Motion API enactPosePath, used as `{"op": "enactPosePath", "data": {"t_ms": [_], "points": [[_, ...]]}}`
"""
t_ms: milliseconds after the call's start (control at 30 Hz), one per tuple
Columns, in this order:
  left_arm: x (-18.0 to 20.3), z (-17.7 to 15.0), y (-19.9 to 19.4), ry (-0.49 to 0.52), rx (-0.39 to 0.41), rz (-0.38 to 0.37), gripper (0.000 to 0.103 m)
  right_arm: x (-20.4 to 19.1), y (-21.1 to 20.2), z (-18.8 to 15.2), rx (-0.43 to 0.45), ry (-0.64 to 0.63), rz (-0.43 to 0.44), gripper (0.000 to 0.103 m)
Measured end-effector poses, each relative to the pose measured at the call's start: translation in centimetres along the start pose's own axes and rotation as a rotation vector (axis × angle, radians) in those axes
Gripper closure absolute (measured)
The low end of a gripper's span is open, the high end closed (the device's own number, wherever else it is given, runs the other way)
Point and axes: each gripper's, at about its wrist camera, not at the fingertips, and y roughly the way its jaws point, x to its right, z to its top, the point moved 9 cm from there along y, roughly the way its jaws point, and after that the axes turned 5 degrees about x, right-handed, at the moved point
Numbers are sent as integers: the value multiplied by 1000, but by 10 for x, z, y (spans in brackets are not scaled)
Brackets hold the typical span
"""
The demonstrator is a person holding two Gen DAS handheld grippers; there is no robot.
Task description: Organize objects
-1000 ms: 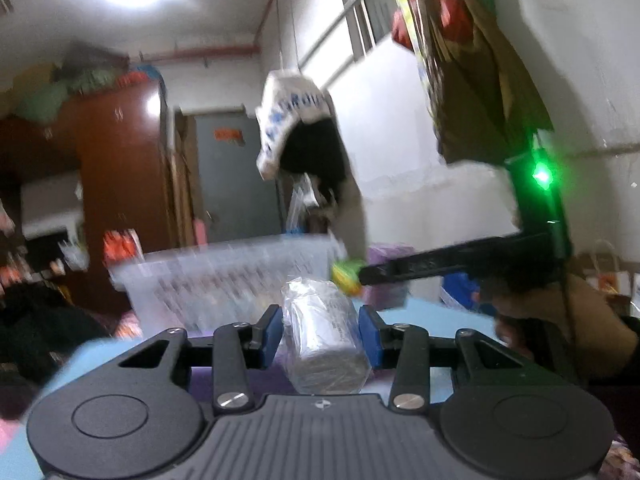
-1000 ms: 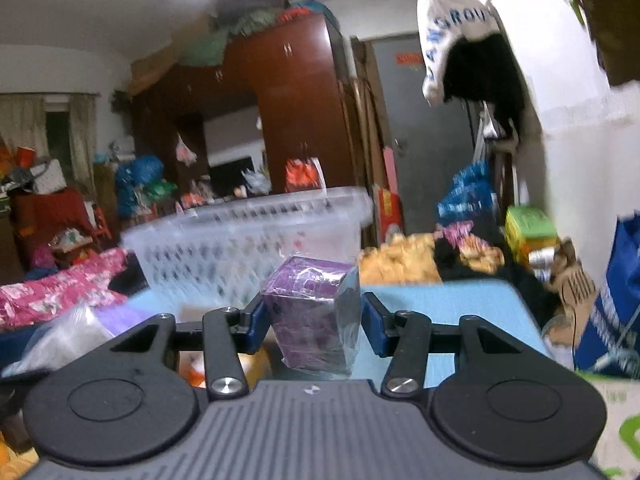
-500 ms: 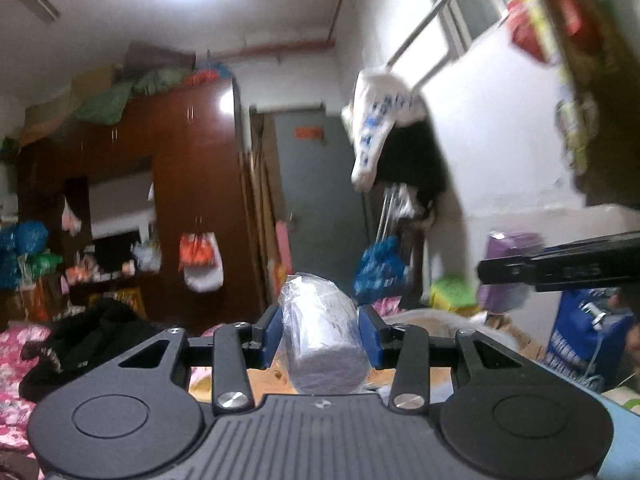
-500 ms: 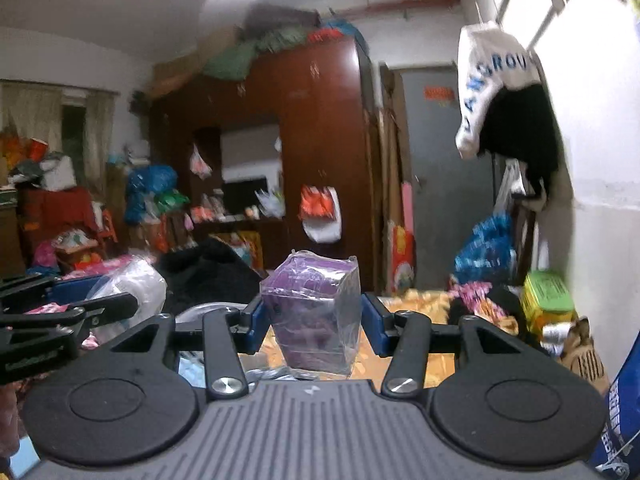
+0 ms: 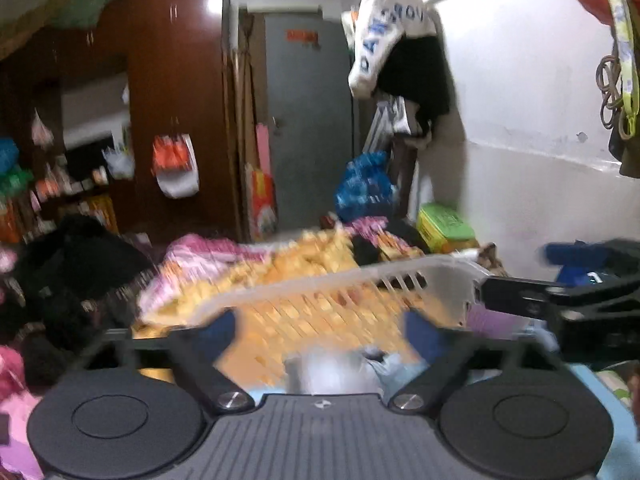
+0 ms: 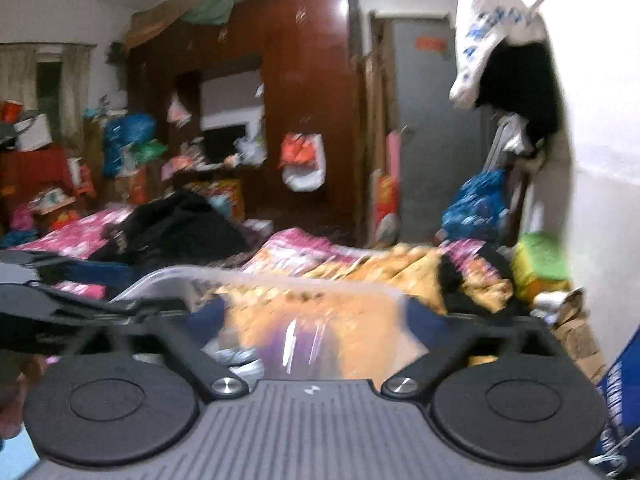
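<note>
Basket before the left claw; wardrobe behind, door right of it

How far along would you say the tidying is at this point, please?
Both claws are opening over the clear basket: the left claw lets a silvery roll drop, the right claw a purple box. Whether they have landed is blurred; other leftovers are not visible.

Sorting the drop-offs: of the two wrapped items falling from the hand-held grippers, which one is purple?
The purple box, a blur below the opening right hand-held gripper. The one beneath the left hand-held gripper is a whitish roll.
</note>
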Motion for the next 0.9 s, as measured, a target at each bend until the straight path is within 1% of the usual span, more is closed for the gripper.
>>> {"op": "enactPosePath", "data": {"t_ms": [33, 100, 167, 233, 267, 300, 367, 433, 467, 533, 600, 667, 700, 800, 867, 900], "points": [[-2, 0, -8, 7, 27, 12, 5, 2, -7, 2, 25, 0, 0, 0], [-5, 0, -32, 19, 76, 29, 5, 8, -24, 0, 35, 49, 29, 0], [-7, -9, -63, 19, 108, 11, 5, 17, -49, -13, 36, 112, 65, 0], [-7, -29, -94, 4, 116, -42, 5, 26, -76, -40, 20, 155, 91, 0], [-5, -42, -110, 9, 124, -78, 5, 31, -85, -52, 11, 171, 101, 0], [-4, -53, -124, 16, 136, -95, 5, 35, -97, -70, -1, 185, 109, 0], [-6, -76, -148, 6, 163, -98, 5, 45, -106, -94, -36, 202, 100, 0], [-6, -92, -164, -25, 180, -112, 5, 53, -114, -117, -68, 231, 57, 0], [-5, -97, -172, -48, 190, -125, 5, 56, -116, -125, -85, 244, 53, 0], [7, -98, -179, -55, 204, -158, 5, 51, -117, -137, -112, 247, 86, 0], [31, -95, -185, -3, 223, -191, 5, 41, -115, -141, -123, 231, 110, 0], [51, -94, -183, 59, 219, -189, 5, 30, -111, -142, -132, 183, 123, 0], [57, -95, -182, 66, 219, -183, 5, 26, -110, -143, -137, 169, 125, 0], [56, -102, -177, 55, 201, -190, 5, 19, -112, -148, -134, 166, 128, 0], [46, -110, -175, 47, 188, -176, 5, 17, -118, -145, -99, 176, 109, 0], [40, -114, -176, 40, 189, -170, 6, 13, -123, -143, -76, 174, 113, 0]]}}
